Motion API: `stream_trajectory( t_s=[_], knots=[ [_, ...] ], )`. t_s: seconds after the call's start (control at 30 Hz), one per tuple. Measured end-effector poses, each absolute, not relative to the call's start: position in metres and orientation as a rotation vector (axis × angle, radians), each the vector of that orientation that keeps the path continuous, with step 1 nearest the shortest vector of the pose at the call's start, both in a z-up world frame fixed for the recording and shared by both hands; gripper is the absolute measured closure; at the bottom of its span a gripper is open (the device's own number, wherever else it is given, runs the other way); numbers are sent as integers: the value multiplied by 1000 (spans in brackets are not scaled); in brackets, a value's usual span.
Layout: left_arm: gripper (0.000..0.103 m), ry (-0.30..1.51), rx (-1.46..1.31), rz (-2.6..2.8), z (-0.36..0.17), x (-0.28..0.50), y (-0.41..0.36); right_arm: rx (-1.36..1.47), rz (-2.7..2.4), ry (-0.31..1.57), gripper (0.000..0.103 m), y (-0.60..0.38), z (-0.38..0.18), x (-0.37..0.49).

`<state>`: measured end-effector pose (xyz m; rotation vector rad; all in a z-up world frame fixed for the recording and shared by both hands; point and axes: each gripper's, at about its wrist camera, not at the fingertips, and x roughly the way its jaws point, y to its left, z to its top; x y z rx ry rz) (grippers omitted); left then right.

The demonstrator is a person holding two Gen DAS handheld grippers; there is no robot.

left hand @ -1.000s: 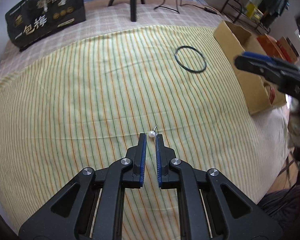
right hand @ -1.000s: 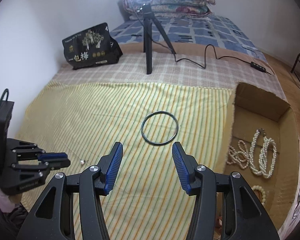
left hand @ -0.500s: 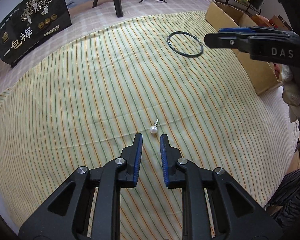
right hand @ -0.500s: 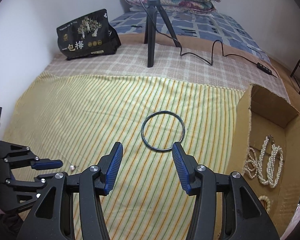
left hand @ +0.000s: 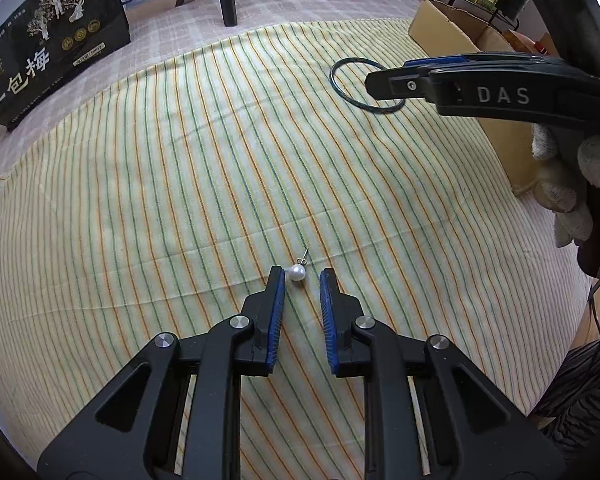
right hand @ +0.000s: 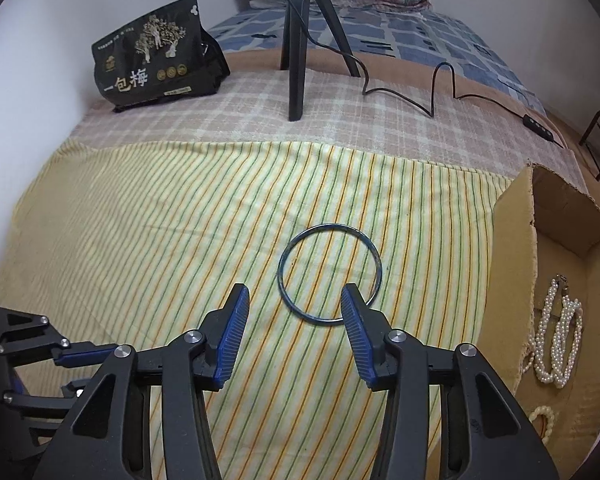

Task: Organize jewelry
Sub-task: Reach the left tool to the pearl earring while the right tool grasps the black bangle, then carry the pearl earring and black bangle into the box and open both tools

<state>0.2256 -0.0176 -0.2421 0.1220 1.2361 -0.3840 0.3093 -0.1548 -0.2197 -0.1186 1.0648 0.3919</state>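
A small white pearl earring (left hand: 297, 273) with a metal pin lies on the yellow striped cloth (left hand: 180, 184). My left gripper (left hand: 302, 276) is open, its fingertips on either side of the pearl, not touching it. A thin dark bangle (right hand: 329, 273) lies flat on the cloth, also in the left wrist view (left hand: 356, 86). My right gripper (right hand: 294, 295) is open and empty, just above the bangle's near side. The right gripper shows from the side in the left wrist view (left hand: 388, 84). A cardboard box (right hand: 516, 280) at the right holds pearl necklaces (right hand: 556, 344).
A black snack bag (right hand: 156, 52) lies at the back left. A black tripod (right hand: 298, 40) and its cable (right hand: 432, 96) stand on the checked blanket behind the cloth. A beaded bracelet (right hand: 542, 416) lies in the box. Folded bedding is at the far back.
My left gripper has opened wider and now brackets the pearl. My right gripper has moved forward and down toward the bangle, staying open.
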Motion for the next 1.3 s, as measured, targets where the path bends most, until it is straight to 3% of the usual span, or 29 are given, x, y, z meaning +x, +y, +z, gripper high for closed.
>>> stream_trajectory(
  t_s=[0.33, 0.43, 0.57, 0.63, 0.7, 0.83, 1.3],
  knots=[
    [87, 1243, 117, -387, -247, 229, -21, -161, 405, 1089, 58, -137, -238, 318],
    [87, 1237, 129, -386, -248, 229, -22, -184, 405, 1107, 65, -131, -246, 320],
    [88, 1241, 119, -383, -249, 230, -21, -242, 399, 1094, 67, -124, -254, 317],
    [92, 1241, 116, -377, -249, 230, -19, -244, 400, 1093, 84, -124, -253, 317],
    [96, 1241, 110, -371, -249, 231, -17, -254, 397, 1088, 93, -124, -253, 315],
    [96, 1239, 100, -368, -249, 230, -14, -251, 400, 1087, 100, -126, -251, 314],
    [96, 1203, 40, -310, -225, 219, 8, -114, 432, 1011, 100, -154, -204, 303]
  ],
)
